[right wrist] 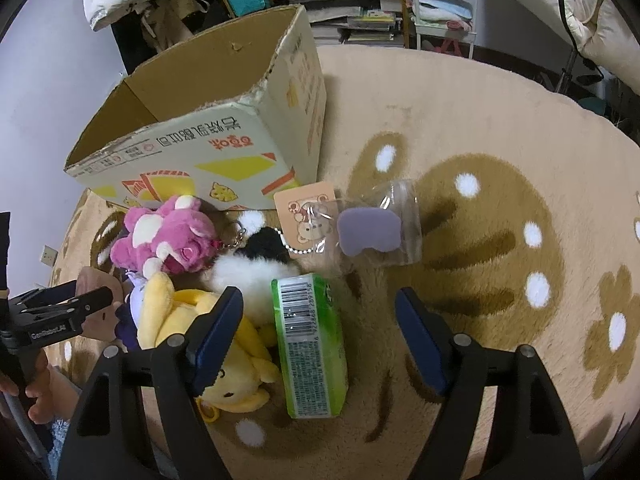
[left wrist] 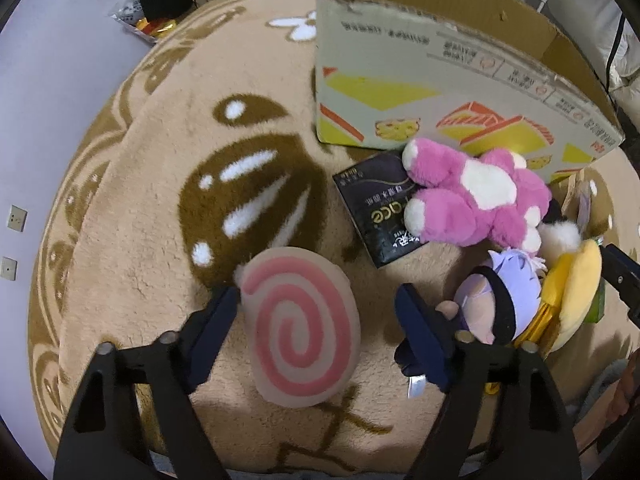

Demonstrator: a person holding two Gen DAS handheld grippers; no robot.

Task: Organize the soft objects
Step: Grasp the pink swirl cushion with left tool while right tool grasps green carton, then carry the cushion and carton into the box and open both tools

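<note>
A round, flat beige cushion printed with a pink spiral is seen lying on the tan plush rug with brown and white patterns; no long axis can be told on it. It is framed by the left gripper, whose jaws are spread and hold nothing; the left jaw is just beside the cushion's edge. The open cardboard box printed with yellow cake pictures is set further back on the rug, and nothing can be seen inside it. In front of the box, a pink and white plush bear is laid partly over a black packet with gold lettering. A purple-haired doll and a yellow plush toy are heaped nearby. The right gripper is held with jaws spread above a green tissue pack with a barcode, lengthwise between them. A clear bag holding a purple pad lies beyond. Cluttered shelves stand behind the rug.
</note>
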